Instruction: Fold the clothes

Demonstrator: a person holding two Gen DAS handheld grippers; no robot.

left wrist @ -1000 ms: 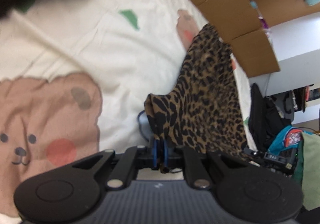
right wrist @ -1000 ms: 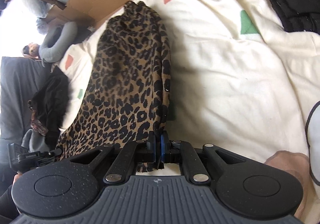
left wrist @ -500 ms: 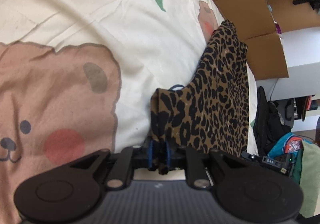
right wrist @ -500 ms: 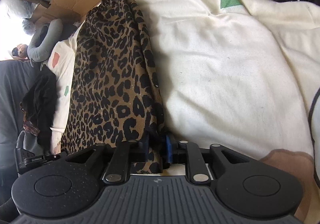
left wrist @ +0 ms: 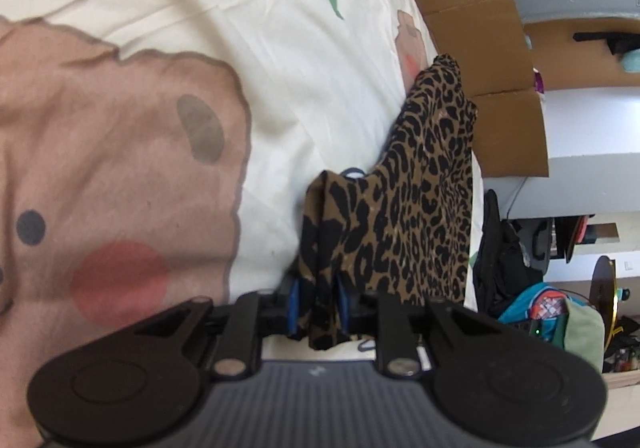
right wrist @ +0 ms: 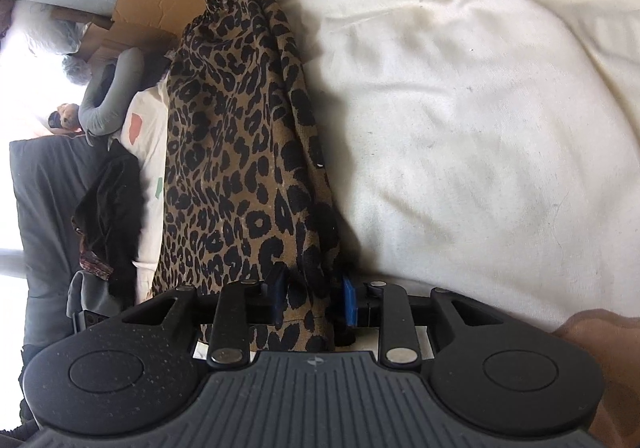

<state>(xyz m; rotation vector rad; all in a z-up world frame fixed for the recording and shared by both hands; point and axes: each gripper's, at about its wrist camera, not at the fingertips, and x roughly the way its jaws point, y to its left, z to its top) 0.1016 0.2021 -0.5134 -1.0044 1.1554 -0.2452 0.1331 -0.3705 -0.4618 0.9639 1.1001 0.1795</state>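
Leopard cloth [right wrist: 240, 151] lies betw right tool [right wrist: 310, 302] jaws, now opening

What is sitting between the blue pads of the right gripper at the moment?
In the right wrist view, a corner of the leopard-print garment lies between the opening right gripper pads.

Cream bedding [left wrist: 280, 47] printed with a brown bear [left wrist: 120, 167]. Flattened cardboard [left wrist: 480, 27] along the far edge. Cluttered floor beyond, brightly lit.
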